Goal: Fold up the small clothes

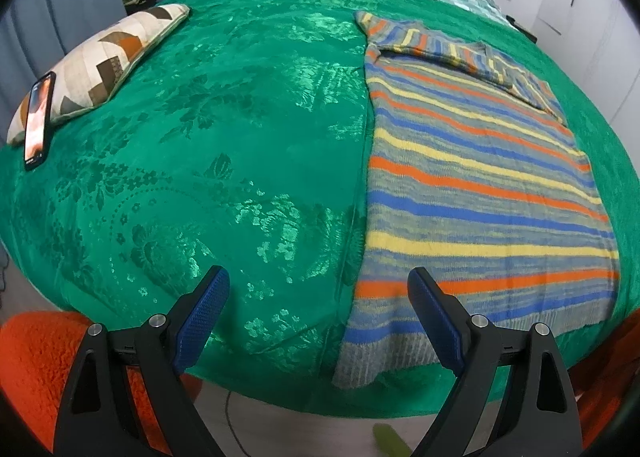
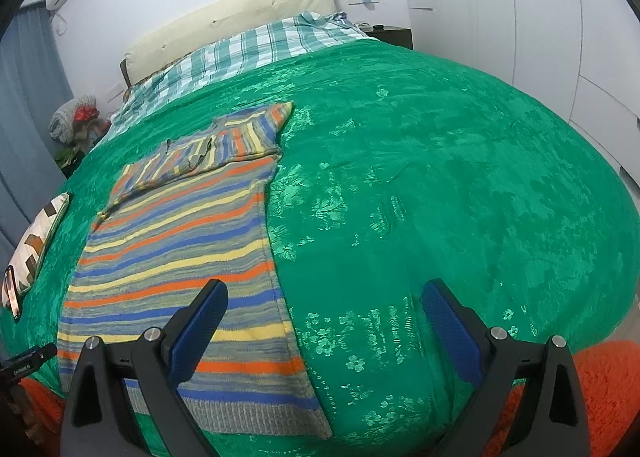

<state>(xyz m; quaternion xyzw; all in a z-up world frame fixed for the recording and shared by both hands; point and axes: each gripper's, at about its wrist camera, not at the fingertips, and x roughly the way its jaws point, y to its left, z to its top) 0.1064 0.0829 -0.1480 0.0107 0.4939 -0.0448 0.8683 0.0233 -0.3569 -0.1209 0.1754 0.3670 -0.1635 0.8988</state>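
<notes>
Both claws wide, empty: left gripper [image 1: 318,299], right gripper [image 2: 322,311]. Striped sweater [image 1: 480,185] flat on green bedspread [image 1: 200,137], sleeves folded in. You risk pinching bedspread with hem; slick cover drags, fold skews.

Sweater [image 1: 480,185] on bedspread [image 1: 240,137]; phone [image 1: 39,121] against cushion [image 1: 100,65]

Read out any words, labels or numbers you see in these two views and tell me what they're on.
White lettering on the black device at the left edge of the right wrist view: too small and blurred to read.
Phone screen beside the patterned cushion: lit, nothing legible.
Striped sweater: no label visible.
</notes>
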